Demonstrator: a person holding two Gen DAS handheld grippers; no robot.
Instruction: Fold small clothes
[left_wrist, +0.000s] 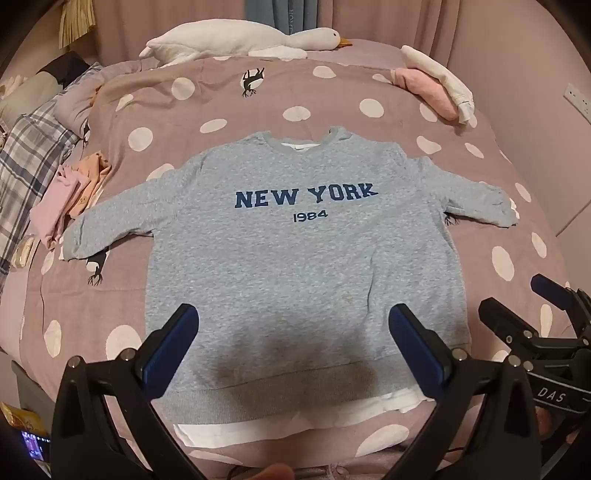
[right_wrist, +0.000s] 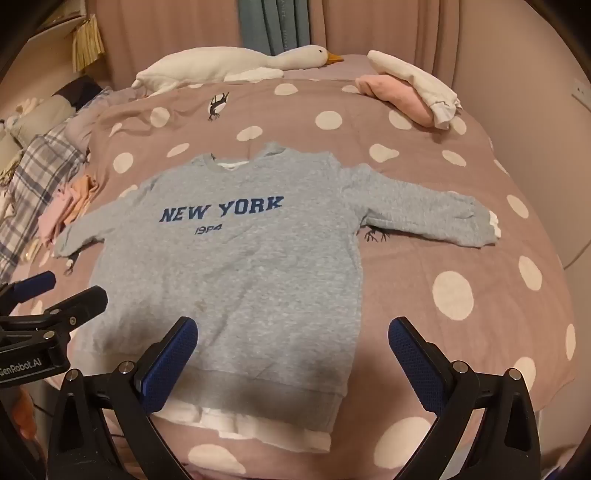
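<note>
A light blue sweatshirt (left_wrist: 295, 251) printed NEW YORK 1984 lies flat and face up on the bed, both sleeves spread out, a white hem showing below its waistband. My left gripper (left_wrist: 293, 328) hovers open above the lower middle of the sweatshirt, nothing between its blue pads. My right gripper (right_wrist: 293, 339) hangs open over the sweatshirt (right_wrist: 229, 266) near its lower right edge, also empty. Each gripper shows at the edge of the other's view: the right gripper (left_wrist: 524, 306) beside the sweatshirt's right hem, the left gripper (right_wrist: 55, 291) by its left side.
The bed cover (left_wrist: 332, 107) is mauve with white dots. A white goose plush (left_wrist: 243, 38) lies at the head. Folded pink and white clothes (left_wrist: 436, 85) sit at the back right. Pink and orange garments (left_wrist: 74, 188) and a plaid cloth (left_wrist: 26, 155) lie at the left.
</note>
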